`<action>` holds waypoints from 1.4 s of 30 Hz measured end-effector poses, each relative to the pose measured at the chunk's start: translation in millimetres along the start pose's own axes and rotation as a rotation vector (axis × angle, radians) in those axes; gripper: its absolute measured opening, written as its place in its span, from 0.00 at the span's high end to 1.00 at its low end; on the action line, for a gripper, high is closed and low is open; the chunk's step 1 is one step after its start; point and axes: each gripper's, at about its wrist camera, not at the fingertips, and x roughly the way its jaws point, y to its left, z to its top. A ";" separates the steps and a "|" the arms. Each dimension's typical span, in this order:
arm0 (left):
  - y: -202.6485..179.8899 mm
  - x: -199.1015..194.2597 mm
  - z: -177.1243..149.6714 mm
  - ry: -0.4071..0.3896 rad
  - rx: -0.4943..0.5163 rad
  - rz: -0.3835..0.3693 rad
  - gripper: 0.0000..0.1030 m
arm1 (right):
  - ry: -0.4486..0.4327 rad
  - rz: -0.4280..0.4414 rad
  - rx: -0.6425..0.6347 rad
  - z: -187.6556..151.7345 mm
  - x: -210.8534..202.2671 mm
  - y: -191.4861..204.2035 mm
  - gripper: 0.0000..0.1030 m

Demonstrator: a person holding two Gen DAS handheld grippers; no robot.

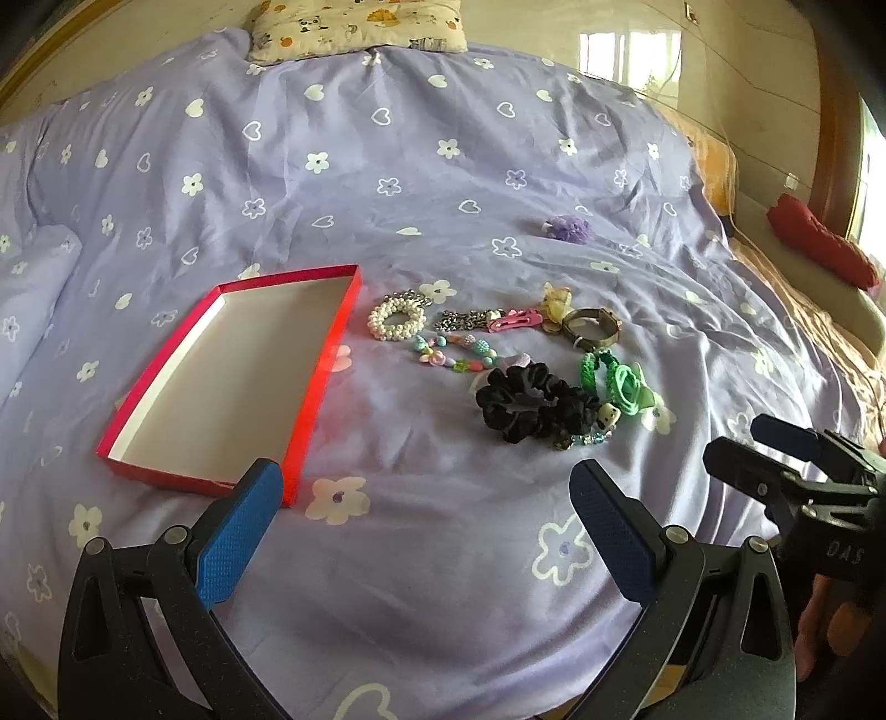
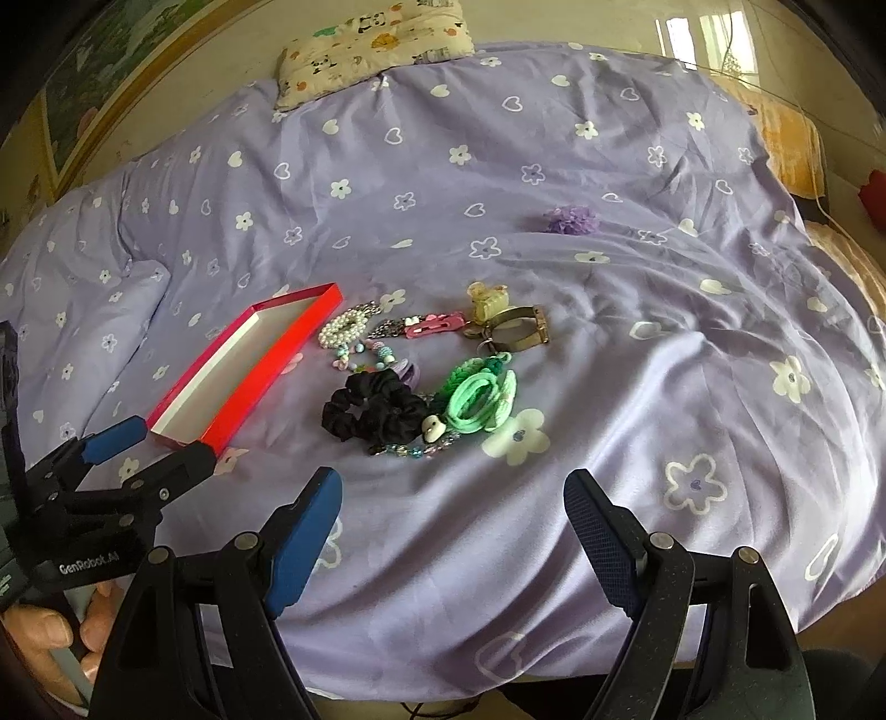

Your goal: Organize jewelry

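Observation:
A shallow red box with a white inside lies empty on the purple bedspread. Right of it sits a pile of jewelry: a pearl bracelet, a pink hair clip, a bead necklace, a metal bangle, a black scrunchie and green hair ties. My left gripper hovers open near the box's front corner, nothing between its blue pads. My right gripper is open too, short of the pile.
A purple pompom lies alone farther back. A patterned pillow rests at the head of the bed. A red cloth lies on the orange sheet at the right edge. A hand holds the left gripper's handle.

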 end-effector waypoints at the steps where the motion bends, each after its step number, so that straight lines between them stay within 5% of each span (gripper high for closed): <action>1: 0.4 -0.3 0.3 -0.001 0.000 0.002 0.00 | 0.000 0.004 -0.005 0.1 0.0 1.1 0.18; 42: -2.3 -2.4 3.5 -0.003 0.008 0.000 0.00 | -0.016 0.034 -0.001 4.9 -4.6 2.1 0.19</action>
